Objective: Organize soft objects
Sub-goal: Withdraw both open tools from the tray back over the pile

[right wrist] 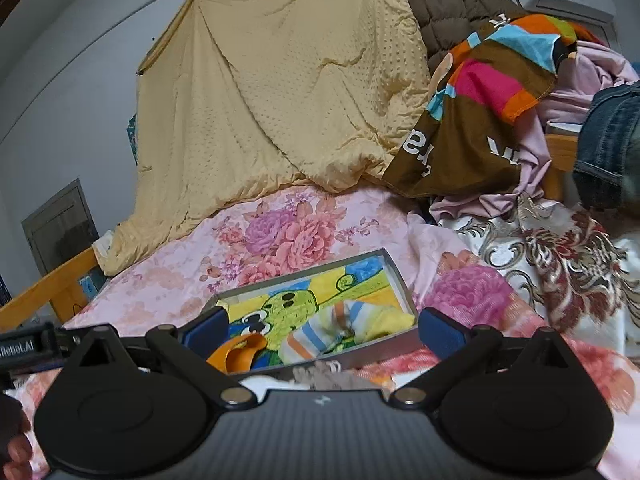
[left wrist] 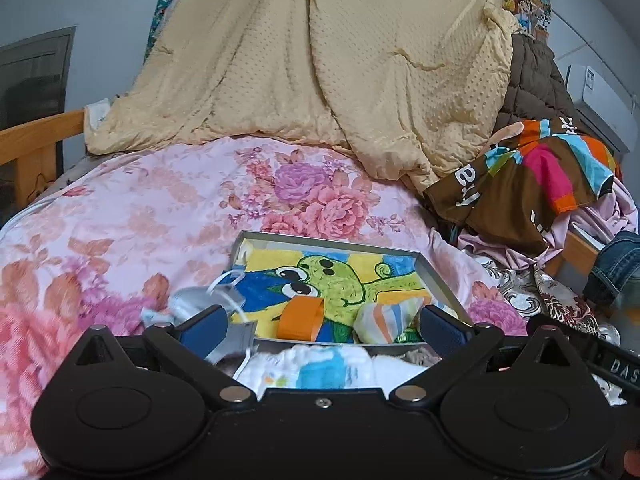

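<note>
pink floral bedspread (left wrist: 132,216) fills the bed, with a broad bare stretch on the left running out to the wooden bed rail (left wrist: 40,132). behind, a yellow quilt (left wrist: 304,60) hangs down the wall; on the right a heap of clothes crowds in, topped by a brown multicoloured cloth (left wrist: 520,184). on the spread sits a shallow grey tray (left wrist: 434,276) with a cartoon-printed bottom. inside it lie a striped soft bundle (left wrist: 384,320), in orange, blue and white, and an orange band (left wrist: 300,318). left claw (left wrist: 320,326) spread wide, nothing between its blue pads, hovering at the tray's near edge. right claw (right wrist: 320,328) also fully spread and empty, short of the tray's near wall.
</note>
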